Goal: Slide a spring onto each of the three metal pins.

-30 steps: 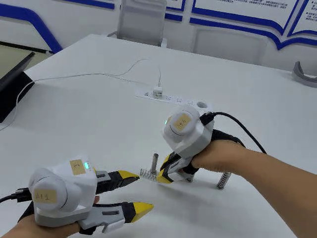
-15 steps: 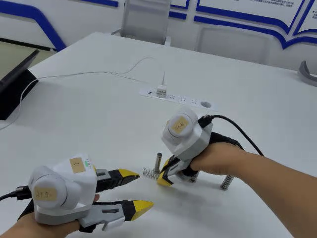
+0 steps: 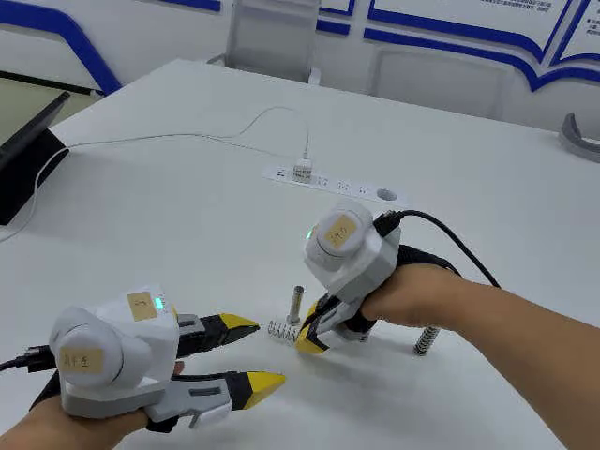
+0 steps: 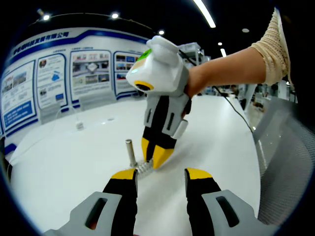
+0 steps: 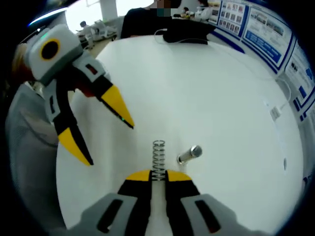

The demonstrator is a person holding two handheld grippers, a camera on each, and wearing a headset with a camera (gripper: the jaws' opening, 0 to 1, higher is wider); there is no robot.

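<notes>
My right gripper is shut on one end of a small steel spring, which lies level just above the white table. The spring's free end points toward my left gripper. A bare upright metal pin stands right behind the spring. Another pin carrying a spring stands to the right of the hand. My left gripper hovers open at the lower left, holding nothing. In the right gripper view the spring sticks out of the shut jaws, with the pin beside it.
A white power strip with a plug and cable lies across the table's middle. A dark monitor sits at the left edge, a grey chair beyond the far side, and a grey curved object at the right.
The head camera has shifted a little. My right gripper still holds the spring low beside the bare pin, and my left gripper stays open in about the same place.
</notes>
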